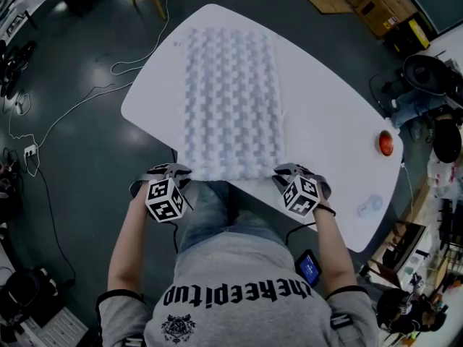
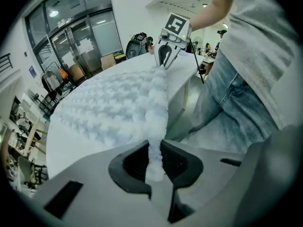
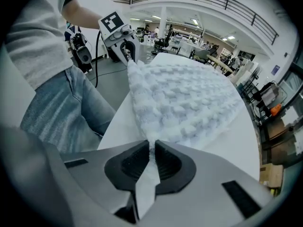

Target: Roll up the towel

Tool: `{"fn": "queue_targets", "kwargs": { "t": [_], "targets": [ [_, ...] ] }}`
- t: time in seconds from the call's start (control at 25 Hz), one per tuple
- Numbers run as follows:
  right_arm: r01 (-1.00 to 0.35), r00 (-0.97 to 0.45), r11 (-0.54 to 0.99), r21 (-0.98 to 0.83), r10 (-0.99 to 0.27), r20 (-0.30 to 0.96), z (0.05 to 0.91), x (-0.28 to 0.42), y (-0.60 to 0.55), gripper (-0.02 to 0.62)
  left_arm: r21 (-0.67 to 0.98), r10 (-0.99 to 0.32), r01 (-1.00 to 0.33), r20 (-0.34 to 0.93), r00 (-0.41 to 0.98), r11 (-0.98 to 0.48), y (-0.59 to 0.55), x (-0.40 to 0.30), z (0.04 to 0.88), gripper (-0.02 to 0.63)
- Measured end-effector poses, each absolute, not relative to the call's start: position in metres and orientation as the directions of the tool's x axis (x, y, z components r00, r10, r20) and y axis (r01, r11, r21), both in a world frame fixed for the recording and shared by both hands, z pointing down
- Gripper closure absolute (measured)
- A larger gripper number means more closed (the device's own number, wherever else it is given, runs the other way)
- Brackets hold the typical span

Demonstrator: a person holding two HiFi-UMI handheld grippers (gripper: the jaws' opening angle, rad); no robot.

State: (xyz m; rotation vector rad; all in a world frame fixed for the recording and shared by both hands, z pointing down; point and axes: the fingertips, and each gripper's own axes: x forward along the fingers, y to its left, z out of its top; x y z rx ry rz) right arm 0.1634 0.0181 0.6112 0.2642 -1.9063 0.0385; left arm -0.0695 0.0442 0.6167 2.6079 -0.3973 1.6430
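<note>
A fluffy white checker-textured towel [image 1: 230, 100] lies flat along the white table [image 1: 329, 129], its near edge at the table's front edge. My left gripper [image 1: 176, 173] is shut on the near left corner of the towel [image 2: 154, 162]. My right gripper [image 1: 288, 173] is shut on the near right corner of the towel [image 3: 150, 150]. Both corners are lifted a little, so the near edge stretches between the grippers. In the left gripper view the right gripper [image 2: 163, 63] shows at the far end of that edge; in the right gripper view the left gripper [image 3: 127, 56] does.
A red ball-like object [image 1: 386, 143] and a small clear disc [image 1: 369, 206] rest on the table's right end. The person in jeans stands against the front edge. Cables [image 1: 87, 100] trail on the dark floor to the left; boxes [image 1: 387, 9] and gear crowd the right.
</note>
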Motion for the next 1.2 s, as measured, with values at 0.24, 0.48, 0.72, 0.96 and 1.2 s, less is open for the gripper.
{"fn": "queue_targets", "kwargs": {
  "t": [0.24,0.48,0.72,0.96,1.2],
  "targets": [
    [-0.264,-0.370,0.962,0.061,-0.160,0.915,0.600,0.159,-0.003,0.560,-0.056,-0.179,-0.289,0.891,0.418,-0.956,0.032,-0.073,0.612,0.535],
    [-0.297,-0.401,0.952,0.075,-0.195,0.895,0.590,0.157,-0.027,0.560,-0.028,-0.190,-0.349,0.879,0.438,-0.937,0.014,-0.075,0.605,0.522],
    [-0.316,-0.394,0.941,0.118,-0.243,0.886,0.589,0.156,-0.055,0.560,-0.045,-0.230,-0.395,0.870,0.436,-0.918,-0.014,-0.078,0.601,0.514],
    [-0.320,-0.363,0.932,0.170,-0.286,0.887,0.592,0.154,-0.080,0.560,-0.113,-0.277,-0.396,0.880,0.387,-0.911,-0.041,-0.081,0.600,0.514],
    [-0.320,-0.336,0.926,0.198,-0.306,0.891,0.597,0.151,-0.100,0.554,-0.138,-0.289,-0.387,0.885,0.365,-0.912,-0.061,-0.084,0.604,0.501]
  ]
}}
